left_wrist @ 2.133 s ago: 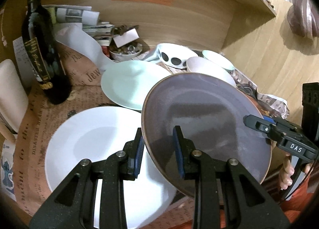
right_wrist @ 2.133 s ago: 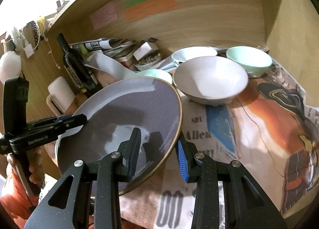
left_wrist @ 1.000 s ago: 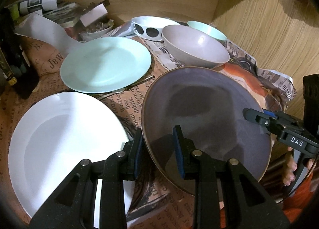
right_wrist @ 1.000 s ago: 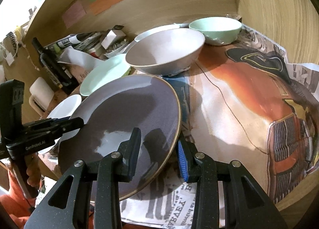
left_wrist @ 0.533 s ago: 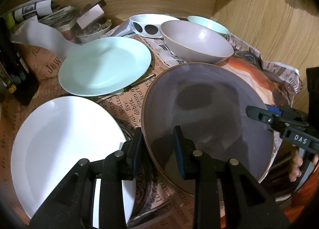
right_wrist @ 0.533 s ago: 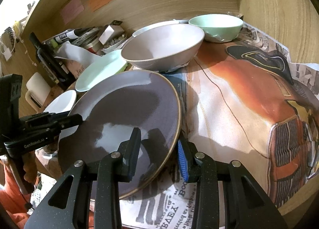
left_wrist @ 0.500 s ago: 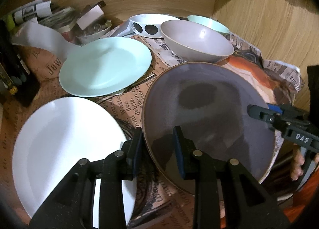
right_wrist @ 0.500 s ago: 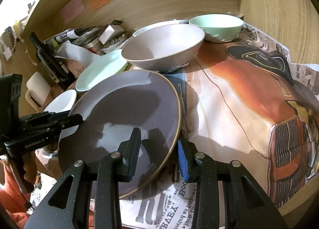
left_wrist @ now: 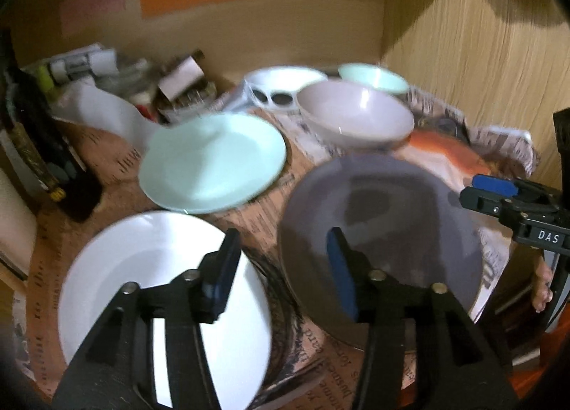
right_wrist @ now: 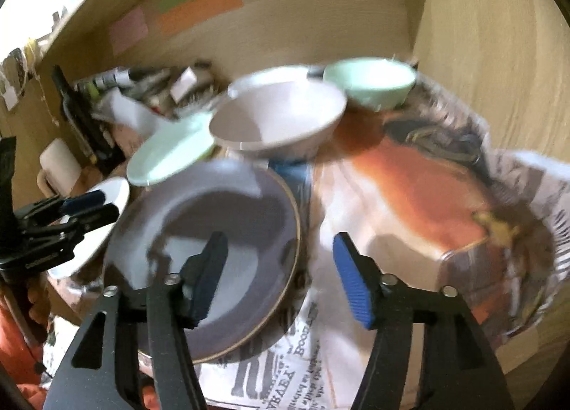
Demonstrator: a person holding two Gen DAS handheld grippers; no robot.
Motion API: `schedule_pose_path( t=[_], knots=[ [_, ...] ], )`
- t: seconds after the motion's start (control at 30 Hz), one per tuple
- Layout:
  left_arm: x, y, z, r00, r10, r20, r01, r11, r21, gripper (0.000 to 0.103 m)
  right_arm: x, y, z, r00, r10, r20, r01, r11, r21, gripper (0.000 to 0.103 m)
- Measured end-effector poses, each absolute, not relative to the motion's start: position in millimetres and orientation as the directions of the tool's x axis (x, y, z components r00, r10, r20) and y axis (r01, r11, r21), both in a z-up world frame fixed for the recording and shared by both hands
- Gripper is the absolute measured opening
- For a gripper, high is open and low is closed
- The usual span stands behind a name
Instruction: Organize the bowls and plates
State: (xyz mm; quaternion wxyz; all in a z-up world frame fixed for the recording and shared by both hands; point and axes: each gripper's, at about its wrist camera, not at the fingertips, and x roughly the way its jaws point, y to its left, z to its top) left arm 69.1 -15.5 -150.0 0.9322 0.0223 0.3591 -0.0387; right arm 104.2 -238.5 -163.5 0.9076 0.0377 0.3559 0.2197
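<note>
On the table, the grey plate (left_wrist: pixel 384 217) lies released; left tongs (left_wrist: pixel 281 271) and right tongs (right_wrist: pixel 279 267) have just opened, both apart; stacking plates comes next.

Wooden alcove walls (right_wrist: pixel 481 53), dim light

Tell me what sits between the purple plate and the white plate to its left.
Nothing visible stands between them. The purple plate and white plate lie side by side, with only a strip of newspaper showing; the mint plate lies behind that gap.
</note>
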Motion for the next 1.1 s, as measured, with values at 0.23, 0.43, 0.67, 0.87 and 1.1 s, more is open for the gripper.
schedule_pose_path(
  t=[0.23, 0.43, 0.67, 0.87, 1.1],
  knots=[
    [48.4, 9.6, -121.4, 0.816, -0.024, -0.578, 0.029, 1.0, 0.0, 0.073, 96.7, -232.2, -141.5, 0.681, 0.459, -0.57, -0.402, 0.885, 0.233, 0.062],
    [26.5, 33.8, -114.3, 0.841, 0.029, -0.54, -0.038, 0.999, -0.005, 0.087, 92.0, -208.1, -132.2, 0.674, 0.503, -0.541, -0.458, 0.859, 0.229, 0.07],
    [11.6, 65.0, -127.7, 0.813, 0.087, -0.576, -0.115, 0.993, -0.013, 0.087, 91.3, -172.3, -129.0, 0.633, 0.553, -0.542, -0.53, 0.82, 0.217, 0.07],
    [-1.8, 96.9, -139.6, 0.787, 0.124, -0.604, -0.18, 0.983, -0.033, 0.087, 90.7, -132.1, -131.5, 0.596, 0.568, -0.568, -0.585, 0.791, 0.178, 0.07],
    [-9.5, 136.9, -152.7, 0.758, 0.151, -0.634, -0.234, 0.971, -0.049, 0.087, 95.8, -91.0, -137.8, 0.544, 0.58, -0.607, -0.627, 0.762, 0.165, 0.07]
  ],
)
